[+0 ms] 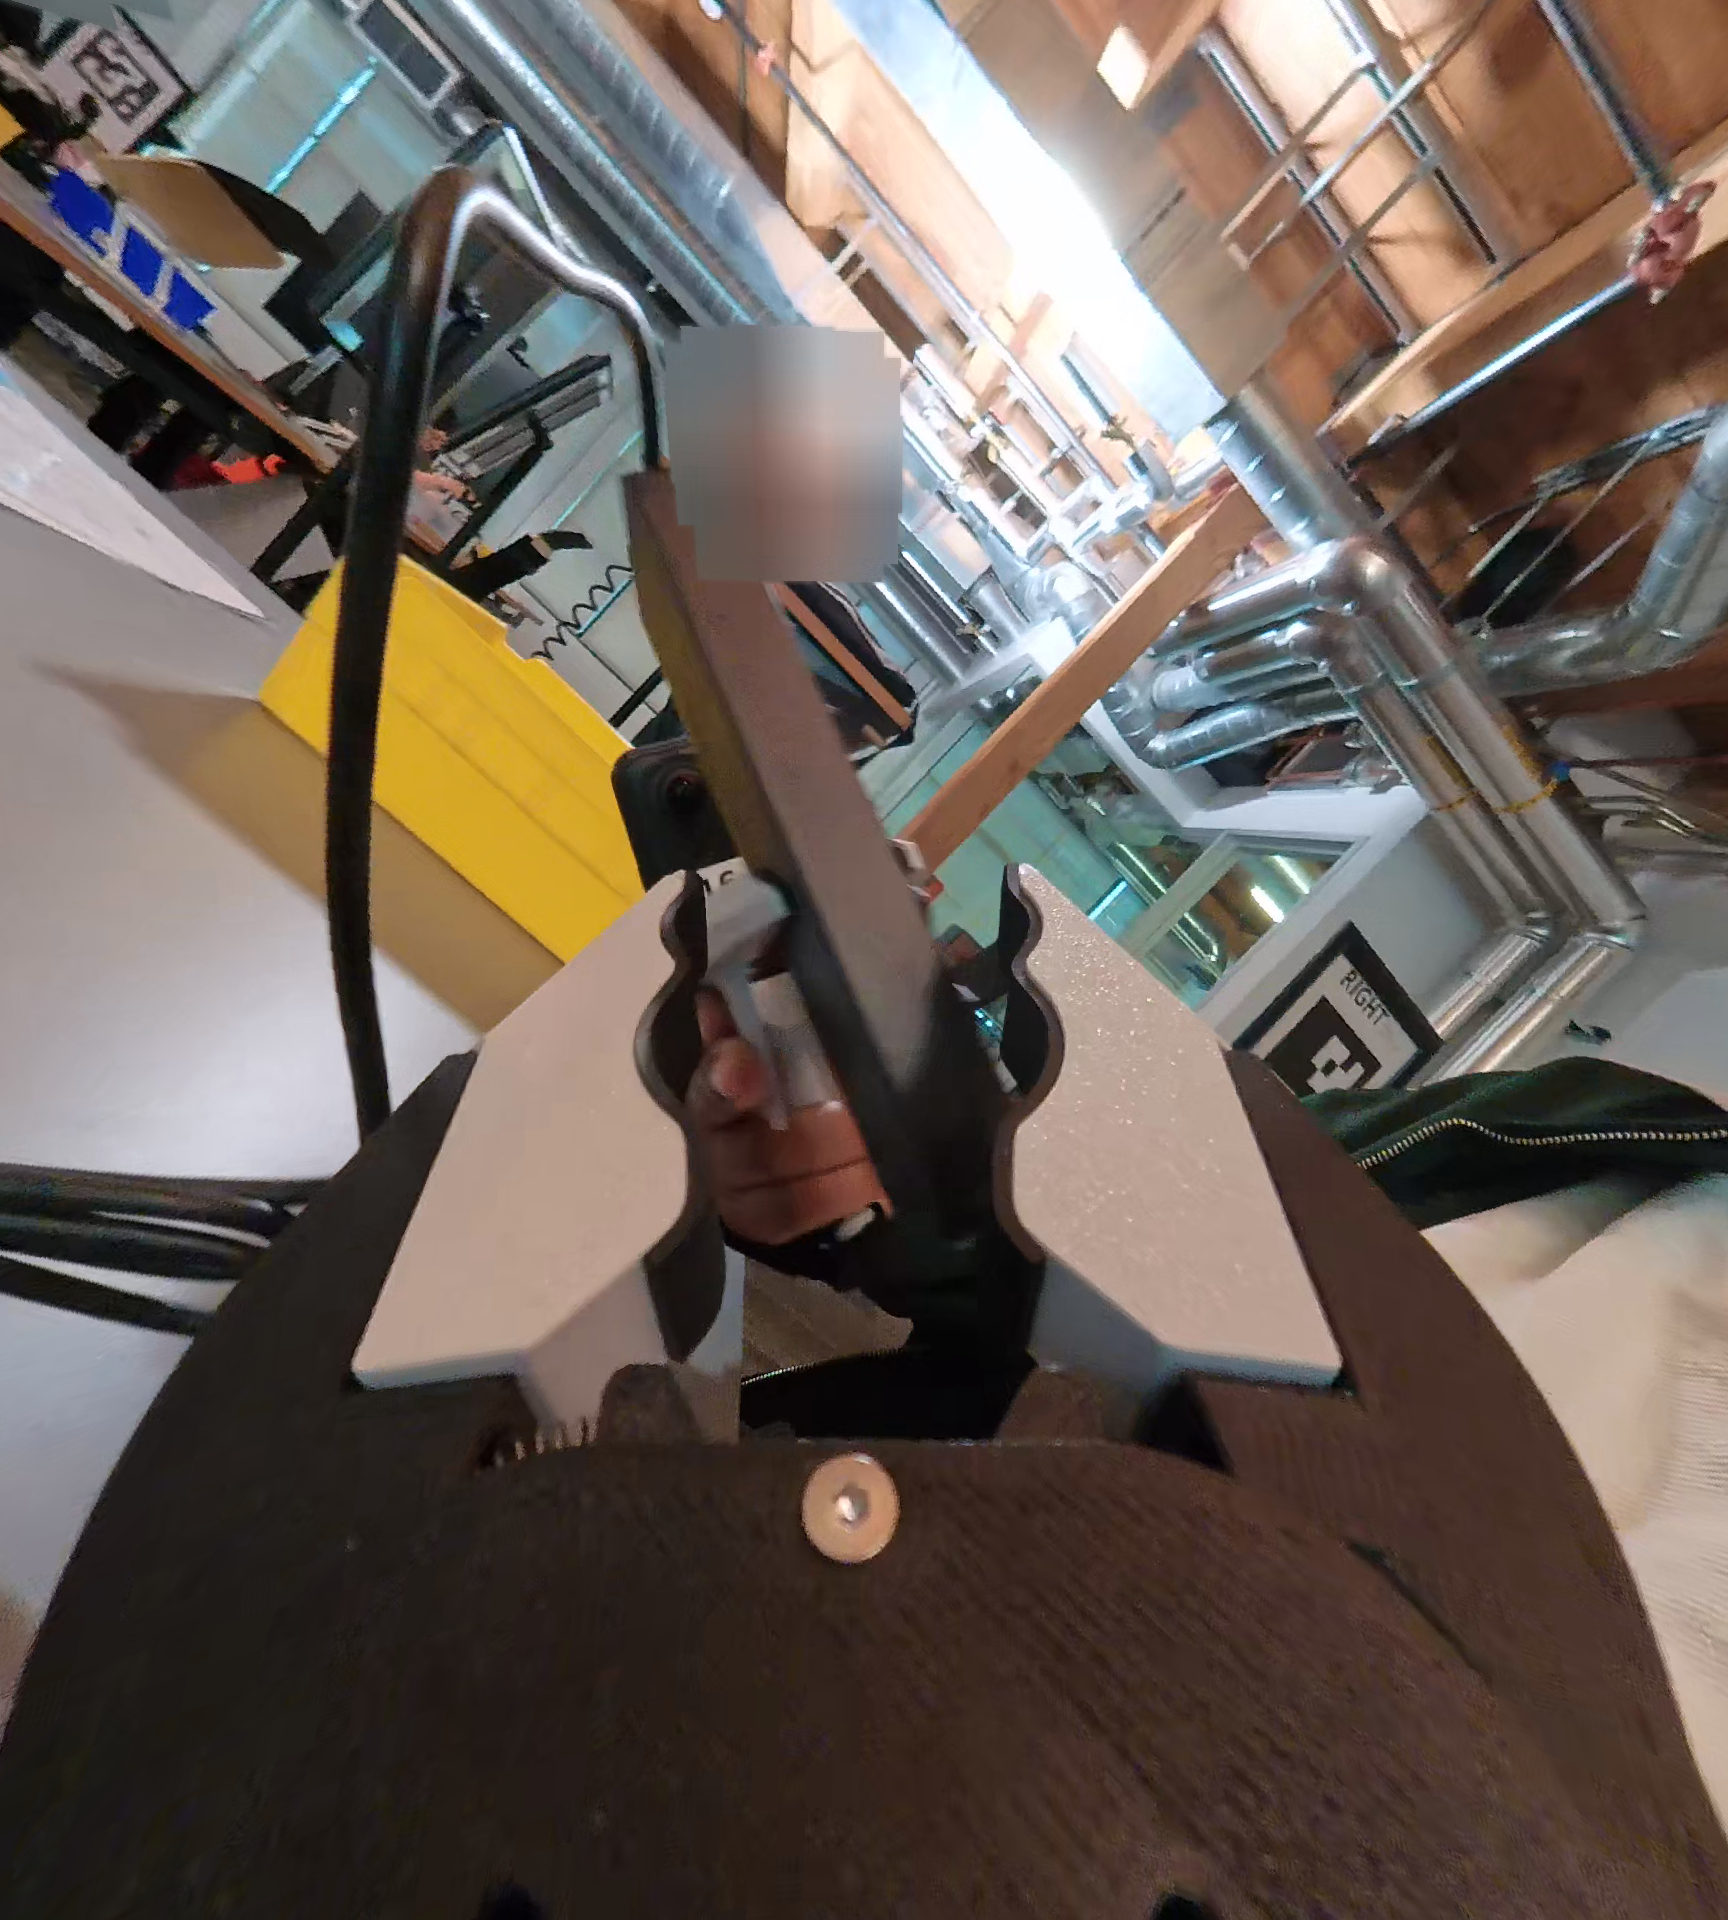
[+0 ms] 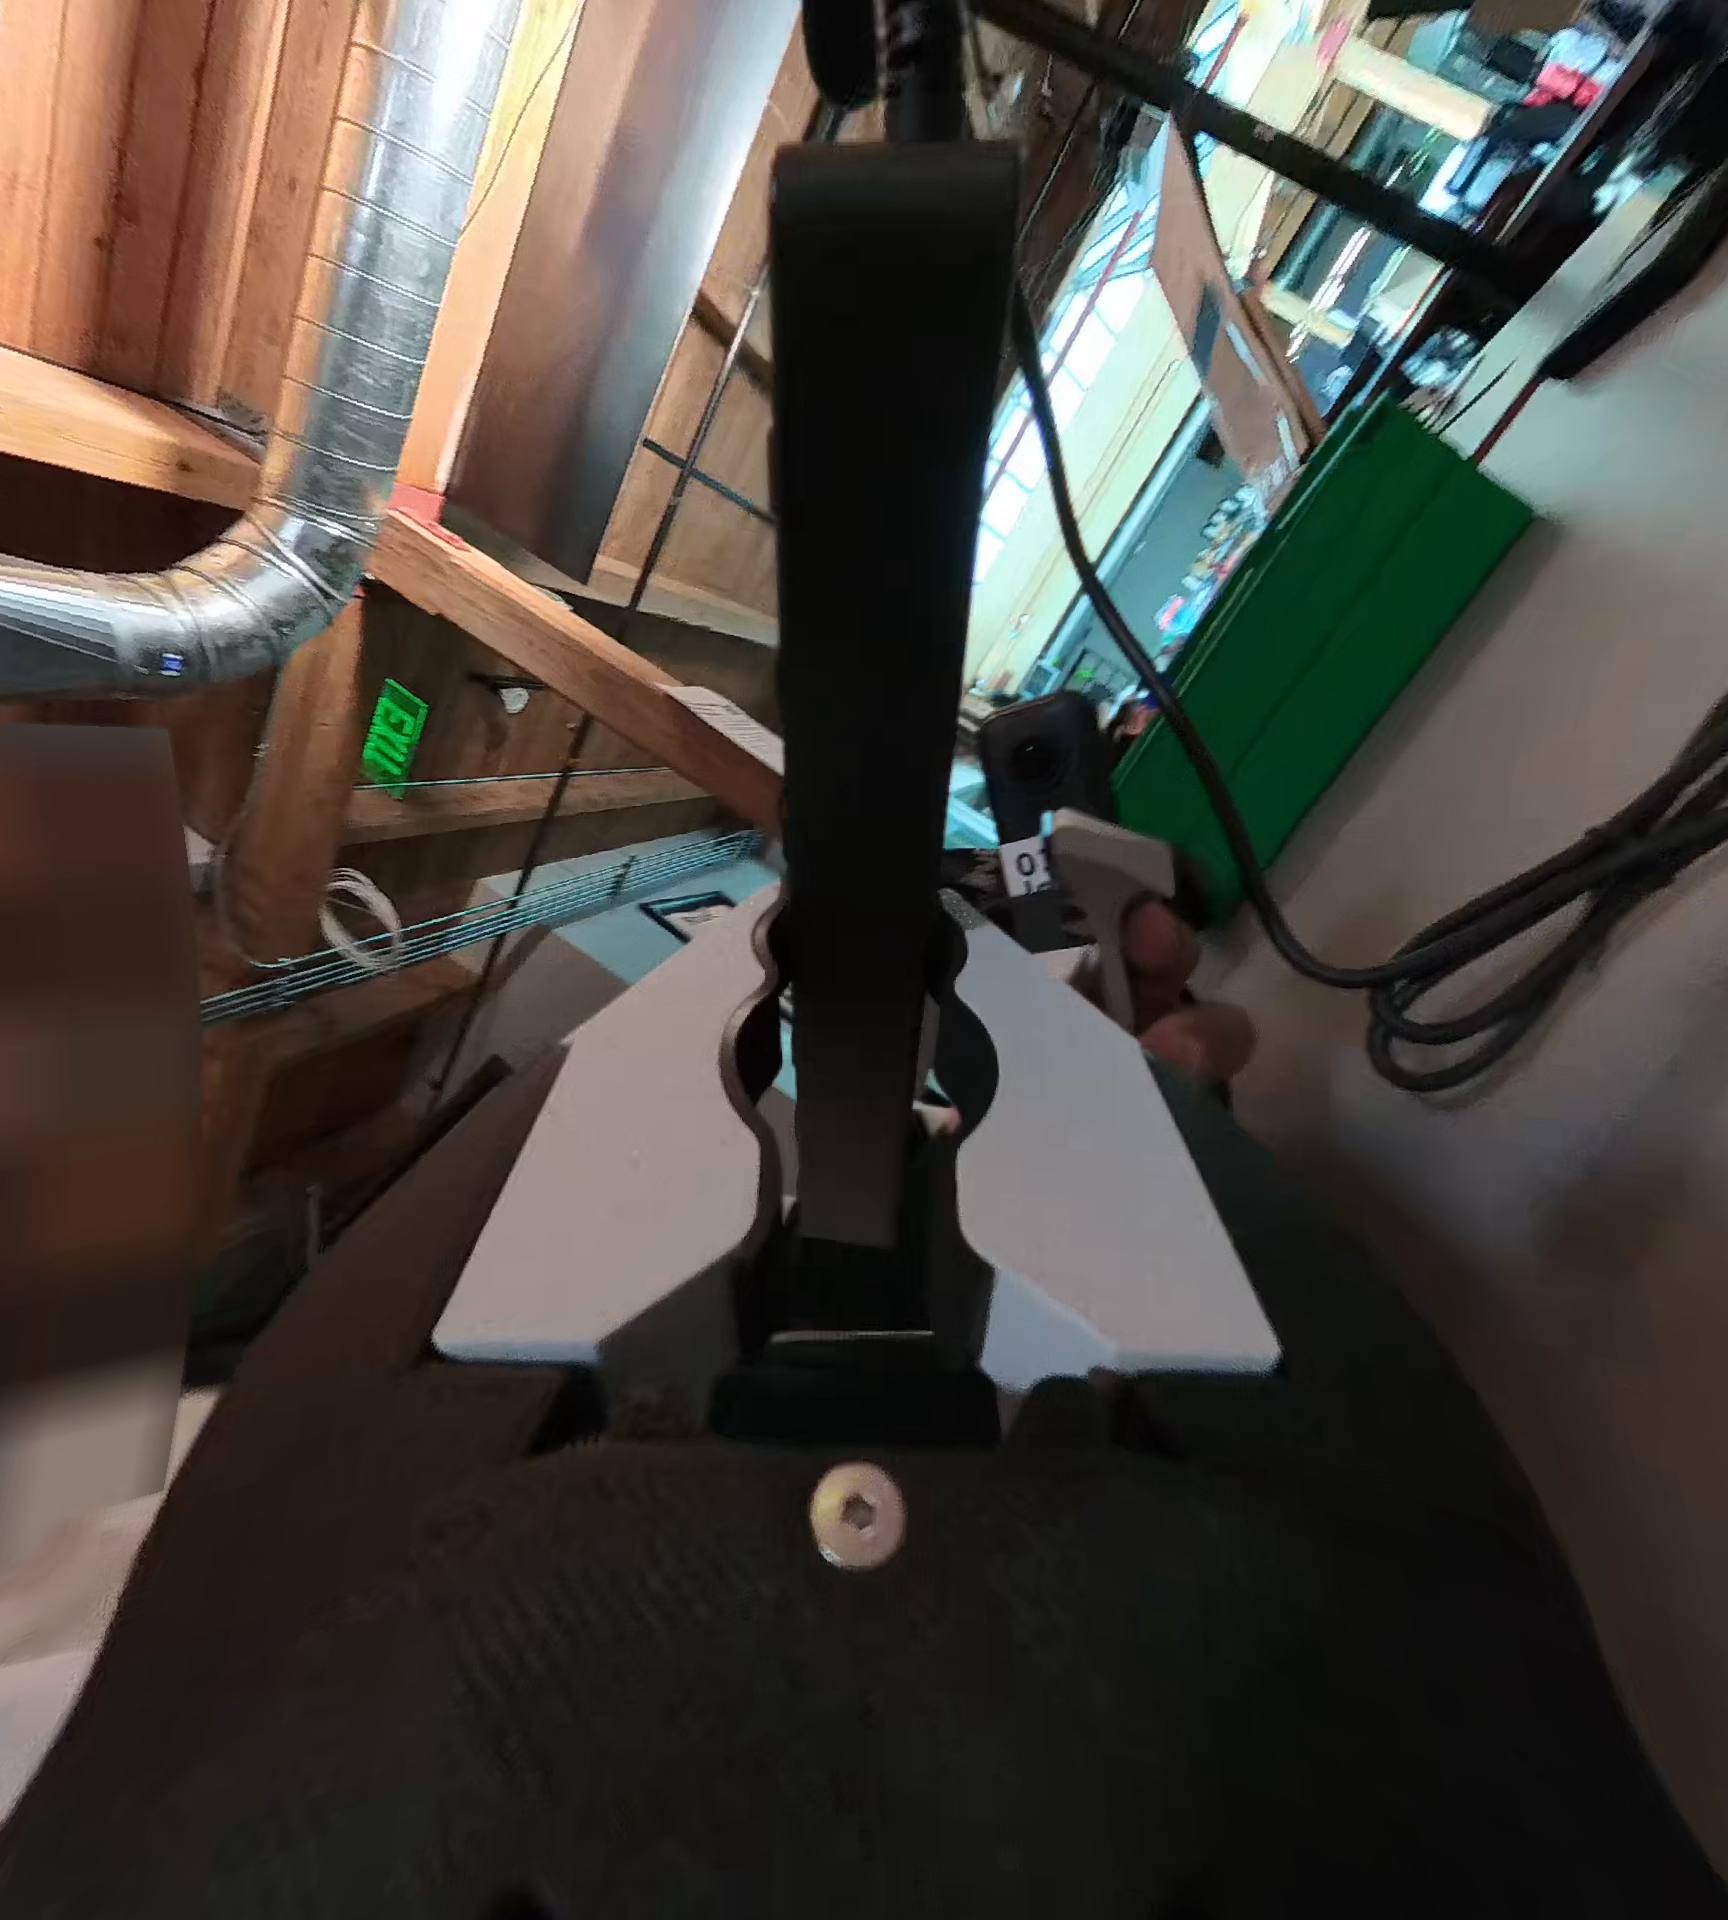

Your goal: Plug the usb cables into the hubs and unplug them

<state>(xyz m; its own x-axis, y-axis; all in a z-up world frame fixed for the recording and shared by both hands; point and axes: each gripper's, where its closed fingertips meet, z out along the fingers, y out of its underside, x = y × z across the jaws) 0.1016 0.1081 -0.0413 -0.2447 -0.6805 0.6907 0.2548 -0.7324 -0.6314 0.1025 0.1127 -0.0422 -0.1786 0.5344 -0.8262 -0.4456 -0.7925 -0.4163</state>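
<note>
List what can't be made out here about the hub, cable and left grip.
Flat black hub slab: ports unseen in either view; only a face and an edge show.
Black cable at its top, right wrist view: cut off by the upper picture edge.
Left gripper, left wrist view: tilted slab leaves a gap beside one finger; clamping unclear.

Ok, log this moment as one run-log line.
left tongs: shut on hub | right tongs: shut on same hub | hub cable: trailing to table | both lifted
</note>
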